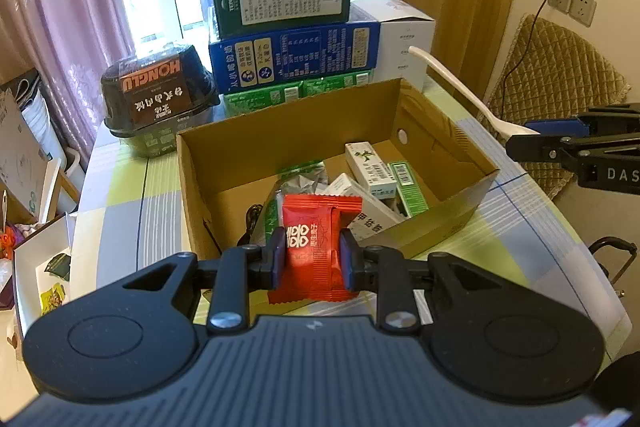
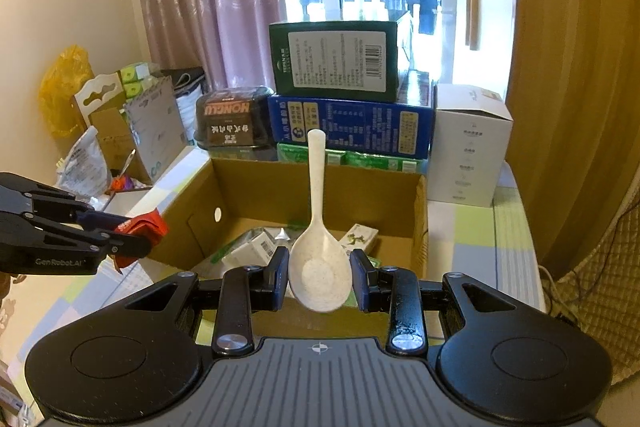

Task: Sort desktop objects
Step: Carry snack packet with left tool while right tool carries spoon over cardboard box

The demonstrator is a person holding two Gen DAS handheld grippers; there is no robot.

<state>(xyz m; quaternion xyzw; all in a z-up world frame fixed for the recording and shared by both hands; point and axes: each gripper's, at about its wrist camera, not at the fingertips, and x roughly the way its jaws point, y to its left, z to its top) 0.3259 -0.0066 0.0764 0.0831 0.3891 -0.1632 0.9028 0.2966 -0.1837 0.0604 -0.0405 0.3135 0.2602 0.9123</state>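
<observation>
Two grippers are loaded, both at the near side of the open cardboard box [image 1: 288, 163]. The left gripper [image 1: 313, 259] is clamped on a red snack packet [image 1: 320, 247], its pads pressing the packet's two edges, and it hangs just short of the box's near wall. The right gripper [image 2: 320, 277] pinches the bowl of a pale plastic spoon [image 2: 319, 267], whose handle sticks out forward over the box interior toward the stacked cartons [image 2: 348, 95] behind the box.

Inside the box lie several small cartons [image 1: 372, 167] and a foil pouch [image 1: 302, 183], crowded toward the near wall.

The likeliest trouble, as I judge it, is the spoon: it is held only across its smooth, curved bowl, so it could pivot or squirt out of the pads if it is swung, and the long handle could knock the box's far wall or the stack beyond it on the way down. The packet is soft, so it may sag and catch on the near wall's rim if released too early. Both grippers heading for the same opening could also bump each other.
</observation>
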